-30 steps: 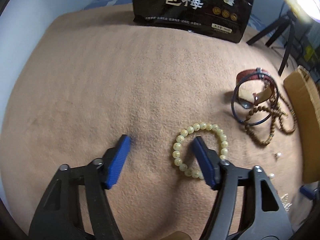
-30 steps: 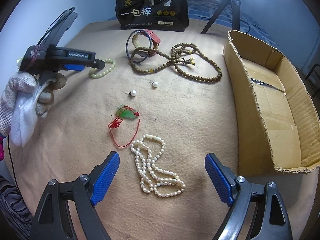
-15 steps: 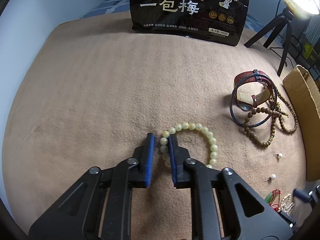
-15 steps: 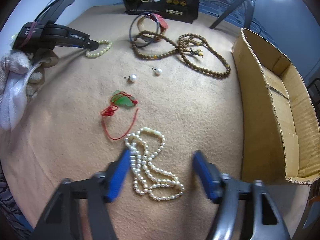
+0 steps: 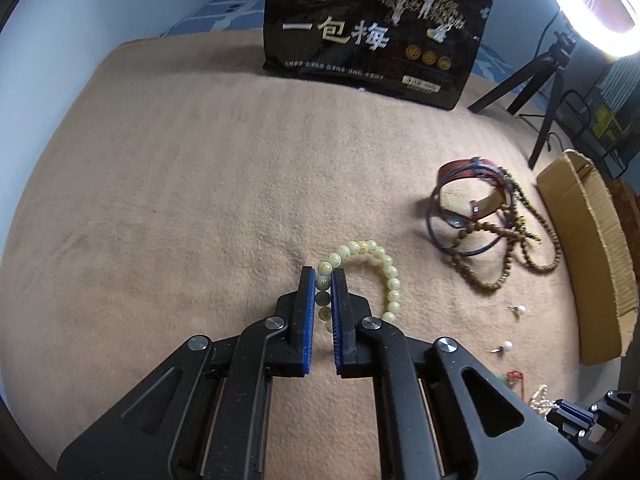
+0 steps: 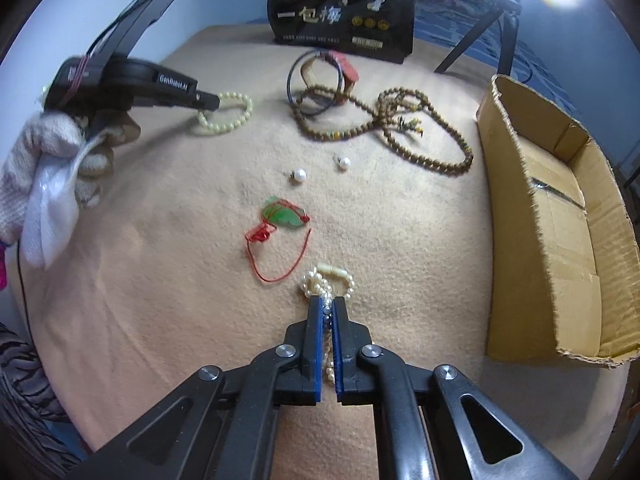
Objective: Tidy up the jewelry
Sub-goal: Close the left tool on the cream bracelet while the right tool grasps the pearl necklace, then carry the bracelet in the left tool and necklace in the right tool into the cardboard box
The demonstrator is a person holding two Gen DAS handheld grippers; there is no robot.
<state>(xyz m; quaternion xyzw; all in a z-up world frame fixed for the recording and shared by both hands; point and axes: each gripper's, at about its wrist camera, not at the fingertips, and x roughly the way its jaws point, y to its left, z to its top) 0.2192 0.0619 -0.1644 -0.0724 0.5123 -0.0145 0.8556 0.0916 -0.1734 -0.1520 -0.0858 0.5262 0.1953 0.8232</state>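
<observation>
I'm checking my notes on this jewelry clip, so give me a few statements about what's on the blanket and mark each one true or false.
1. The left gripper is shut on the pale yellow-green bead bracelet. True.
2. The right gripper holds the green pendant on a red cord. False: it is shut on the white pearl necklace.
3. The open brown cardboard box contains jewelry. False: none shows inside.
4. Two loose pearl earrings lie on the tan blanket. True.

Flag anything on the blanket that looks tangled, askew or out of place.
The brown bead necklace is tangled in loops and runs through the dark bangle and the red strap in one heap. The cardboard box has a ragged, torn rim. Nothing looks broken or spilled.
</observation>
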